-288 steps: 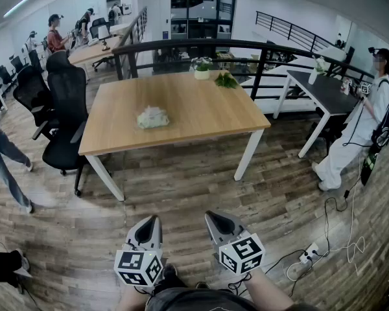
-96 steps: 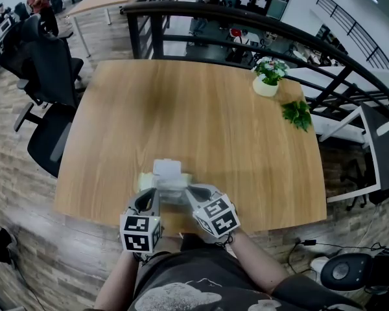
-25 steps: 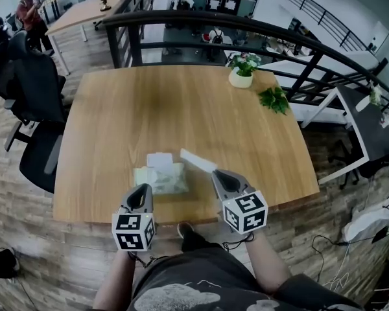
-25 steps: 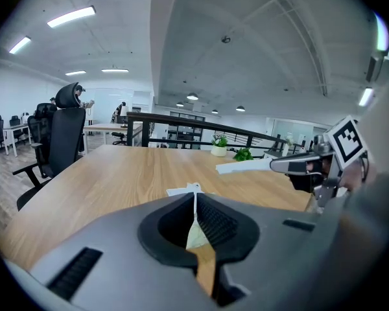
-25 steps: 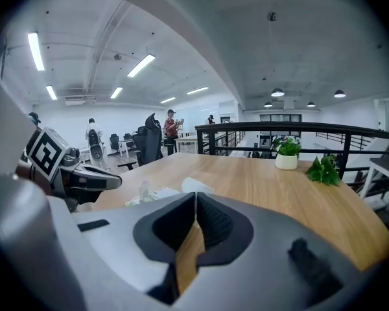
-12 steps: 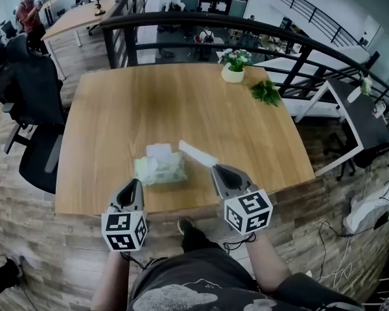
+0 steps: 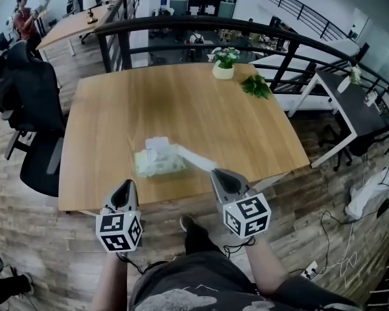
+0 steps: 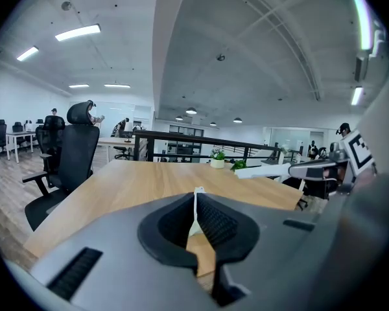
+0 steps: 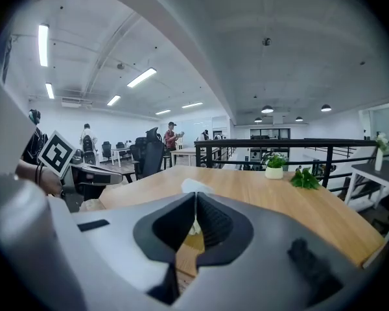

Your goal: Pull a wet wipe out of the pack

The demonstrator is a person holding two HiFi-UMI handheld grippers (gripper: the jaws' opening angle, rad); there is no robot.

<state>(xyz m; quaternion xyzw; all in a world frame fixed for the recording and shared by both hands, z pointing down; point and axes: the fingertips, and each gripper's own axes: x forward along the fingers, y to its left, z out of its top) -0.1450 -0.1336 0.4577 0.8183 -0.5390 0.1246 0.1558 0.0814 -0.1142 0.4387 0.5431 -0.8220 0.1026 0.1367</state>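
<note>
The wet wipe pack (image 7: 158, 161), pale green with its white flap raised, lies near the table's (image 7: 181, 102) front edge. A white wet wipe (image 7: 194, 159) stretches from the pack's right side to my right gripper (image 7: 219, 173), which is shut on its near end. From the left gripper view the same wipe (image 8: 262, 171) runs level into the right gripper (image 8: 314, 169). The right gripper view shows the wipe (image 9: 196, 186) just beyond the closed jaws. My left gripper (image 7: 125, 186) hangs shut and empty at the front edge, left of the pack.
A potted plant (image 7: 223, 62) and a green sprig (image 7: 255, 86) sit at the table's far right. A black office chair (image 7: 26, 96) stands left of the table, a black railing (image 7: 181, 28) runs behind it, and a dark desk (image 7: 350, 99) is at the right.
Both grippers have drawn back toward me and risen a little. The right one still carries the wipe; the pack has stayed on the table.
</note>
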